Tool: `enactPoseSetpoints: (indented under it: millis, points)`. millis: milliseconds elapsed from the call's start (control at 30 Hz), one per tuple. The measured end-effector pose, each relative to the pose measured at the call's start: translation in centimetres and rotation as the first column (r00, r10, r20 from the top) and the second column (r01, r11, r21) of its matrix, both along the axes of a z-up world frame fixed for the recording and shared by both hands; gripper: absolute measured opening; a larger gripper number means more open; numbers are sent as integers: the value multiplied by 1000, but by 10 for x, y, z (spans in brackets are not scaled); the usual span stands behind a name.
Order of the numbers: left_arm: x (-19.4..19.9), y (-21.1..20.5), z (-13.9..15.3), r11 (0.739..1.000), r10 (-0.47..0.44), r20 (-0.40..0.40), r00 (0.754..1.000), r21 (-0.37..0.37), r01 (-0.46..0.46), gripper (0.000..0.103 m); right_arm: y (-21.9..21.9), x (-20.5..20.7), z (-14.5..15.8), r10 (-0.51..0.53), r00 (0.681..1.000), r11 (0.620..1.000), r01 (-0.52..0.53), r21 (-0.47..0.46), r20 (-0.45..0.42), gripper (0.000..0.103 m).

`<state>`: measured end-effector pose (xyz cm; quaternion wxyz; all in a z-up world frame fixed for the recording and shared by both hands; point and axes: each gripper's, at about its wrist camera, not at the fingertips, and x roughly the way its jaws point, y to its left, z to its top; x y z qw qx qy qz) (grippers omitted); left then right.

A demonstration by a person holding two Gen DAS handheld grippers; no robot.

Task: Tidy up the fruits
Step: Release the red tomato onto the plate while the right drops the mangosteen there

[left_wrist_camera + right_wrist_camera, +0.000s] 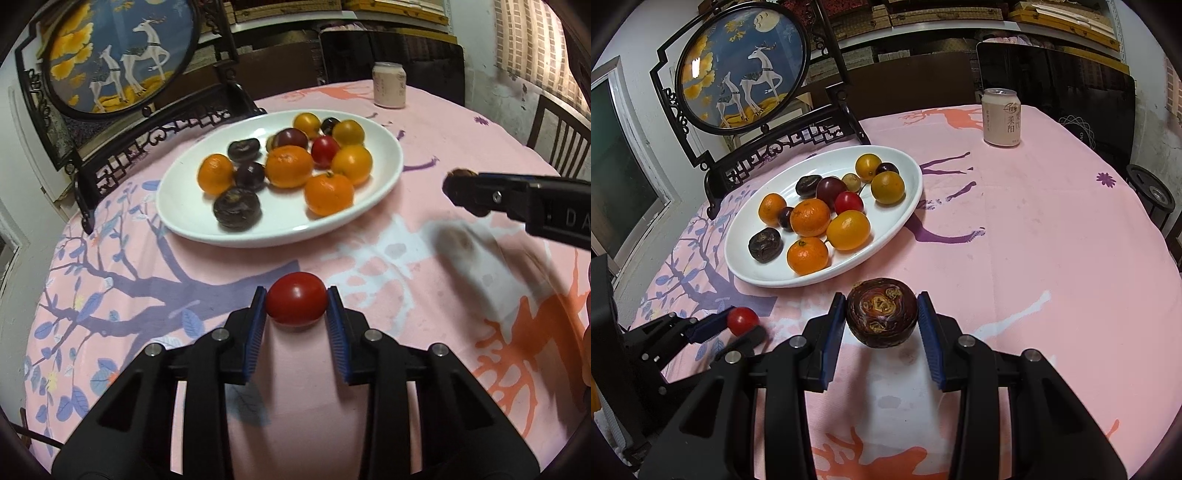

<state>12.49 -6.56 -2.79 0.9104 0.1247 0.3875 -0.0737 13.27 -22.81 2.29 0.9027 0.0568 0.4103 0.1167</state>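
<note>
Here left fingers (296, 301) pinch a red tomato (296, 299); right fingers (881, 308) clamp a dark fruit (881, 312).

My tabletop (1034, 229) is round and covered with a pink cloth printed with purple branches, blue leaves and orange deer shapes. A white oval plate (901, 221) stands directly on it, left of the middle of the right wrist frame. A pale drink can (1001, 117) stands upright on the cloth near the far edge, upper right. A black carved stand with a round deer picture (742, 66) sits at the upper left, just behind the plate.
</note>
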Motion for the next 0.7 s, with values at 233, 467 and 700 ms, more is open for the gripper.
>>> enactPoseSetpoints:
  millis: [233, 467, 700]
  points:
    - [-4, 6, 11, 999, 37, 56, 998, 3, -37, 33, 1, -2, 1, 3, 1000, 1000, -3, 6, 9, 40]
    - [18, 19, 35, 996, 89, 89, 992, -28, -87, 33, 13, 9, 19, 20, 998, 1000, -21, 12, 59, 40]
    - [82, 46, 52, 975, 193, 59, 980, -124, -184, 42, 44, 65, 24, 63, 996, 998, -64, 26, 67, 48]
